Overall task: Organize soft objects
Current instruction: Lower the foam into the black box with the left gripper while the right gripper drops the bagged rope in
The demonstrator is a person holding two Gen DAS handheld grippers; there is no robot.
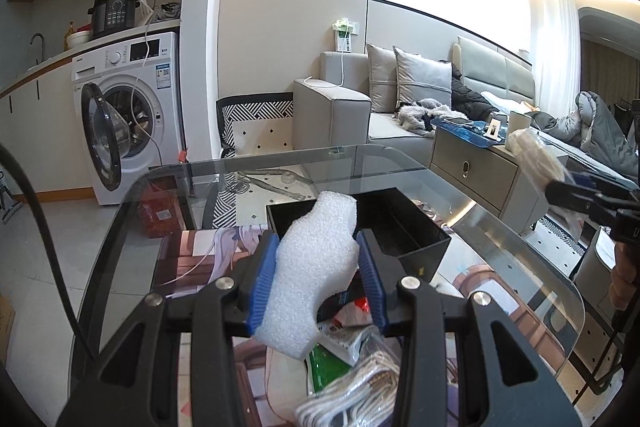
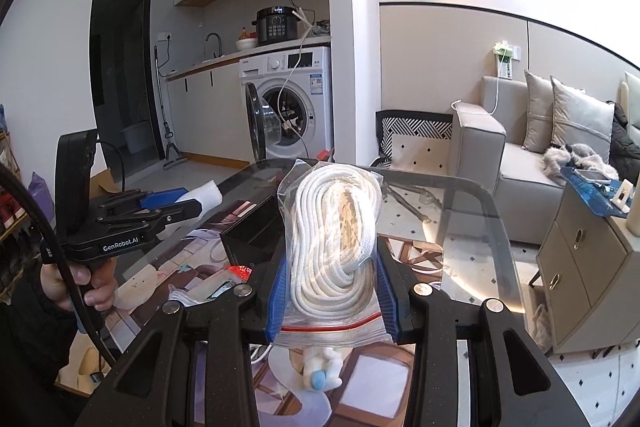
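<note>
Nearest the lens, the left gripper [image 1: 318, 267] pinched a white foam piece [image 1: 308, 267] between its blue pads, holding it tilted in the air just short of the black box [image 1: 404, 227], which stood open on the glass counter [image 1: 520, 243]. The foam's top leaned over the box's near rim, probably so it could be dropped inside. To the right of the box, the right gripper [image 2: 332, 279] was clamped on a clear zip bag of white rope [image 2: 334, 227], gripped low near the red seal so that the coil stood upright above the counter. Below the foam, on the near side of the box, more packets [image 1: 340, 355] lay waiting. A hand [image 2: 80, 287] gripped the left gripper's handle.
</note>
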